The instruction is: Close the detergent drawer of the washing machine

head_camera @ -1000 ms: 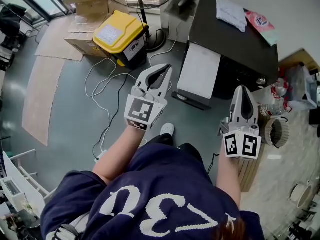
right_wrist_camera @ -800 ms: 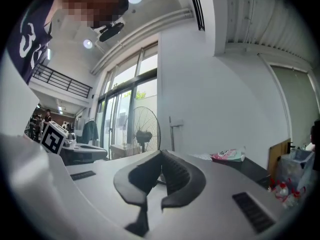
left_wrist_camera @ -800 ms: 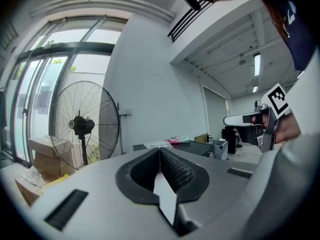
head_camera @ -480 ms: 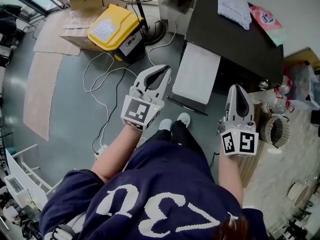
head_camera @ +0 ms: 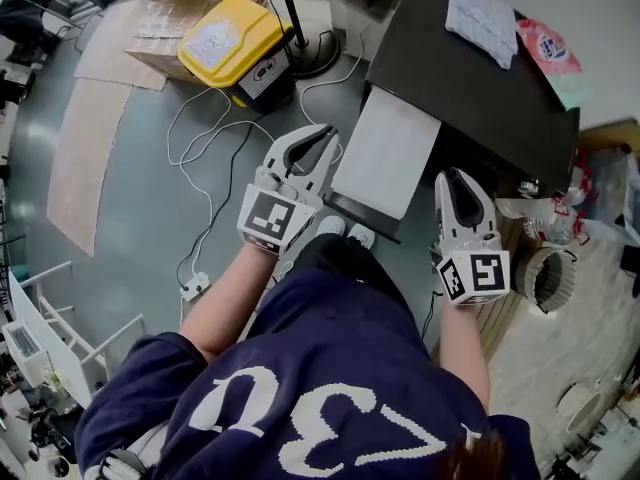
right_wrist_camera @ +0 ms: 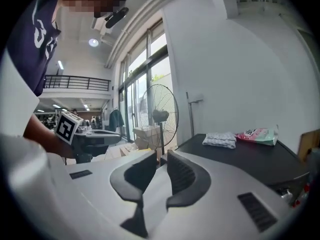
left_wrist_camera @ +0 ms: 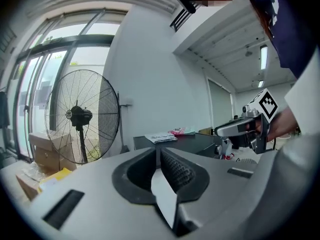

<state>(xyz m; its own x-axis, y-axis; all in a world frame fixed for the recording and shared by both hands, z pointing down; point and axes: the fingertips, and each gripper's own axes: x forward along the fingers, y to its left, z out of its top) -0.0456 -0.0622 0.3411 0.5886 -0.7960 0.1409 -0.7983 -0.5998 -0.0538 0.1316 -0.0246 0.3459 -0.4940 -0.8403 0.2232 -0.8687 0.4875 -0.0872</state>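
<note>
The person stands with both arms reaching forward, a claw in each hand. The left forearm (head_camera: 215, 313) is bare and stretches ahead of the body. The left claw (head_camera: 318, 140) points forward and only slightly down, its marker cube (head_camera: 272, 218) turned up toward the head. Its jaws are pressed together with nothing between them. The right forearm (head_camera: 462, 343) reaches out on the other side. The right claw (head_camera: 453, 180) is held well apart from the left, also pointing forward and a little down. Its jaws have just been opening and stand a narrow gap apart, with nothing between them.
</note>
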